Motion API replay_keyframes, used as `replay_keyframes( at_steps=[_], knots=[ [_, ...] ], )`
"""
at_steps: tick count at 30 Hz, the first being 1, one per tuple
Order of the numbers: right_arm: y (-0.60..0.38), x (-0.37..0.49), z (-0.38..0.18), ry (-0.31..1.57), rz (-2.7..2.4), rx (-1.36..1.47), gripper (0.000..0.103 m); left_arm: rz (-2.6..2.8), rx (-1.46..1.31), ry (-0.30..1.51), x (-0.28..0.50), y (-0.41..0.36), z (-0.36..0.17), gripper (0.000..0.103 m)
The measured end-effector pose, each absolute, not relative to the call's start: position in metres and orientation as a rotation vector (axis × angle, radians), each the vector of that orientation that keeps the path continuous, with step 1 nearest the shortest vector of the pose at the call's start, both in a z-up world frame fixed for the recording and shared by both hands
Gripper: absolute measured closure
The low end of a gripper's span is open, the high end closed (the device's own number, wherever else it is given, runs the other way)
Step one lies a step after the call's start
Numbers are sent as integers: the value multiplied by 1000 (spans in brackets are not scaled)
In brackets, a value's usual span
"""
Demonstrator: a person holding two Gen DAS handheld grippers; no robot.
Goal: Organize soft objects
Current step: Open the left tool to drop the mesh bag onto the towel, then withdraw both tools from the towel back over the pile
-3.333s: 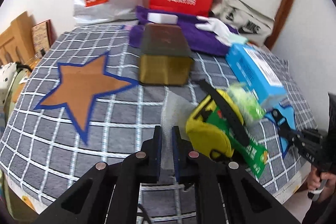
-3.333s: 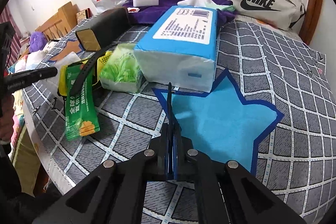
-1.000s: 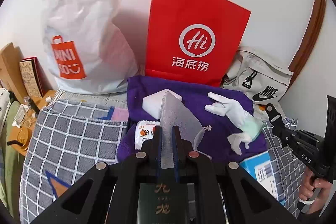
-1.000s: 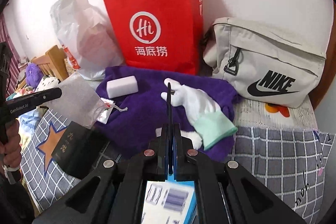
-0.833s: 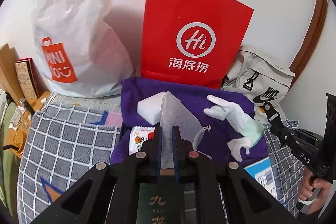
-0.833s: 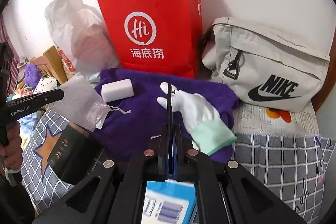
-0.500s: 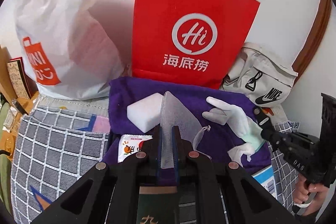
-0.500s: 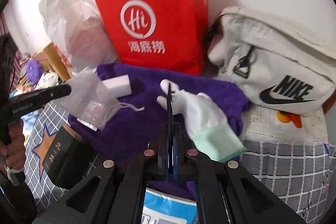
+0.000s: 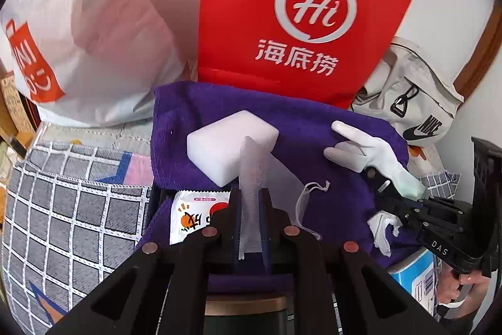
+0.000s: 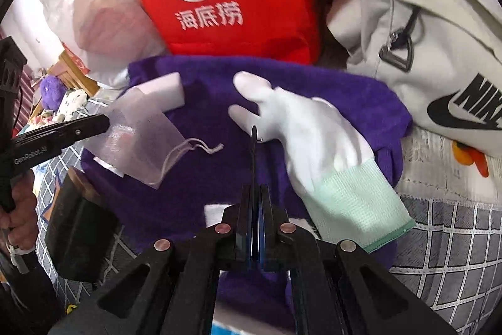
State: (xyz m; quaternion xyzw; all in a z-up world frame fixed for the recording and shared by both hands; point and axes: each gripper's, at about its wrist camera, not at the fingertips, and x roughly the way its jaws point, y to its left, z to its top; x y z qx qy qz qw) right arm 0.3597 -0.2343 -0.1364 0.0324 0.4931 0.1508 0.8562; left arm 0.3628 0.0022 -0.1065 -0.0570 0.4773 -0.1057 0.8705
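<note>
Mesh pouch (image 9: 251, 175) hangs pinched between my left gripper (image 9: 249, 209) fingers, its drawstring trailing off toward four o'clock, and I hold it over the purple towel (image 9: 301, 127) spread at the foot of the red paper bag (image 9: 301, 5). My right gripper (image 10: 255, 203) has its fingers pressed flat together on a thin black strap that rises toward twelve o'clock; what the strap belongs to I cannot tell.

On the towel I see soft things already gathered: a white sponge block (image 9: 229, 143) at eleven o'clock from the pouch, a white glove (image 10: 310, 143) with a green cuff at two o'clock, and a small snack packet (image 9: 191, 215) at eight o'clock near the towel's front edge. By my judgement the sorting is well along, with the towel serving as the collection spot. What remains for this step is to lower the pouch onto bare towel between sponge and glove and let go. A blue tissue pack (image 9: 417, 281) sits at four o'clock, off the towel, and may yet need moving. The beige sling bag (image 10: 423, 30) rests at one o'clock against the wall.
</note>
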Motion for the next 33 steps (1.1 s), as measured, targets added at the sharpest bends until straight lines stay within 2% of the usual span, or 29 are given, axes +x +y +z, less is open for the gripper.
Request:
replay_keyframes(
  at_steps=[6,7,8,11,15,17,22,33],
  knots=[
    [-237,360,-139,1048,313,55,94,-224,-125,1036,366,5,-111,89],
    [-237,360,-138,1048,311,53,86,-225,-123,1037,364,6,-110,83],
    [-238,360,-137,1047,307,52,75,-218,-118,1040,363,6,-109,72],
    [-244,351,-126,1014,293,58,57,-187,-106,1029,358,8,-103,55],
    [-246,334,-110,953,269,52,55,-169,-116,1029,350,14,-95,53],
    [-246,324,-103,936,258,51,53,-150,-116,1016,342,17,-89,46],
    [-244,295,-88,908,229,63,53,-75,-112,1003,319,27,-77,39],
    [-219,201,-70,902,264,68,53,-70,-172,934,237,61,-59,39]
  ],
)
